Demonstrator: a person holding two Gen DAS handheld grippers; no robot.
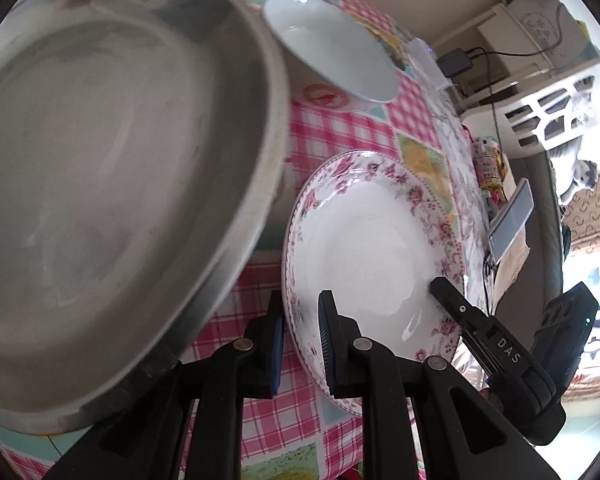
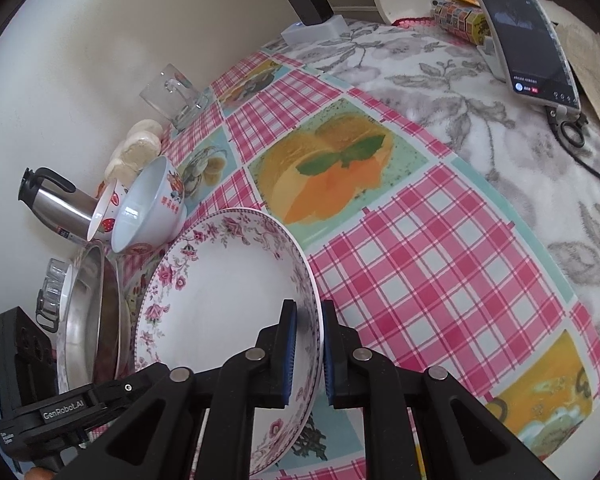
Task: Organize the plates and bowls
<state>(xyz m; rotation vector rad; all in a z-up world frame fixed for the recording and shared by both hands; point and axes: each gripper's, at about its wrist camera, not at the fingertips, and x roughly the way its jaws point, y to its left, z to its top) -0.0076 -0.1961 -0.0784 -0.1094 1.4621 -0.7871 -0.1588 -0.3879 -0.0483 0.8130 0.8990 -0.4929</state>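
Two black grippers clamped on opposite rims of one white floral-bordered deep plate (image 2: 228, 292), empty, raised at a tilt above the pink checked tablecloth (image 2: 440, 272): left gripper (image 1: 302, 344) and right gripper (image 2: 309, 350), jaws narrow on the rim. Beside it, empty grey metal pan (image 1: 112, 184). Behind, empty white bowl with red print (image 2: 148, 204), tipped.

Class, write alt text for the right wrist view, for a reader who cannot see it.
The right gripper is clamped on the rim of a floral plate above a pink checked tablecloth. The left gripper holds the plate's opposite edge, beside a metal pan and a white bowl.
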